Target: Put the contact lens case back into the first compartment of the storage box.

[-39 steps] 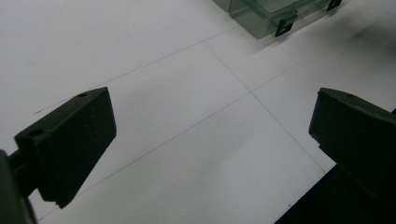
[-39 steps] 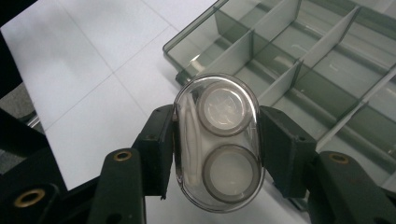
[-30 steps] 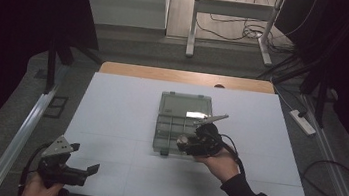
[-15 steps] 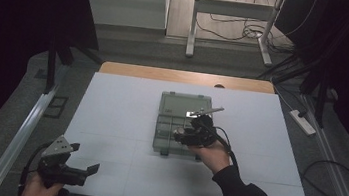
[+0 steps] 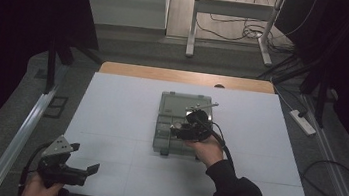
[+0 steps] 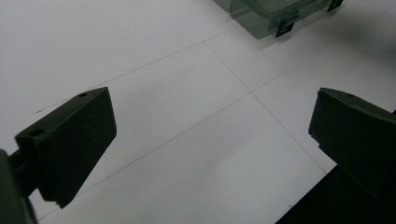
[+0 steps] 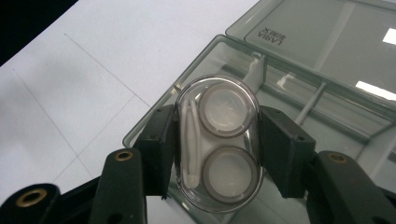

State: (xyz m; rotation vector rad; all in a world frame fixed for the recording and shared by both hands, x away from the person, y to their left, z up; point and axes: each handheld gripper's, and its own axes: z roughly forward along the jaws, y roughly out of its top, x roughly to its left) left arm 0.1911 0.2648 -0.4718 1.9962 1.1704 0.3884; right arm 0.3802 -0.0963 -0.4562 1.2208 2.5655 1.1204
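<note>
A clear oval contact lens case (image 7: pixel 217 142) with two round wells and white tweezers inside sits clamped between the jaws of my right gripper (image 7: pixel 217 149). It hangs over the near-left corner of an open grey compartment box (image 7: pixel 303 98). From above, my right gripper (image 5: pixel 179 129) is over the box (image 5: pixel 164 142) in the middle of the white table. My left gripper (image 5: pixel 88 157) waits open near the front left edge of the table, holding nothing. In the left gripper view its jaws stand wide apart (image 6: pixel 210 140) above bare white surface.
The box's lid (image 5: pixel 179 101) lies flat on the far side. A white table top (image 5: pixel 121 106) has thin grid lines. Metal rails run along the floor on both sides, and a power strip (image 5: pixel 303 122) lies at the right.
My right gripper has moved left and slightly farther over the box with the lens case held. The left gripper has not moved.
</note>
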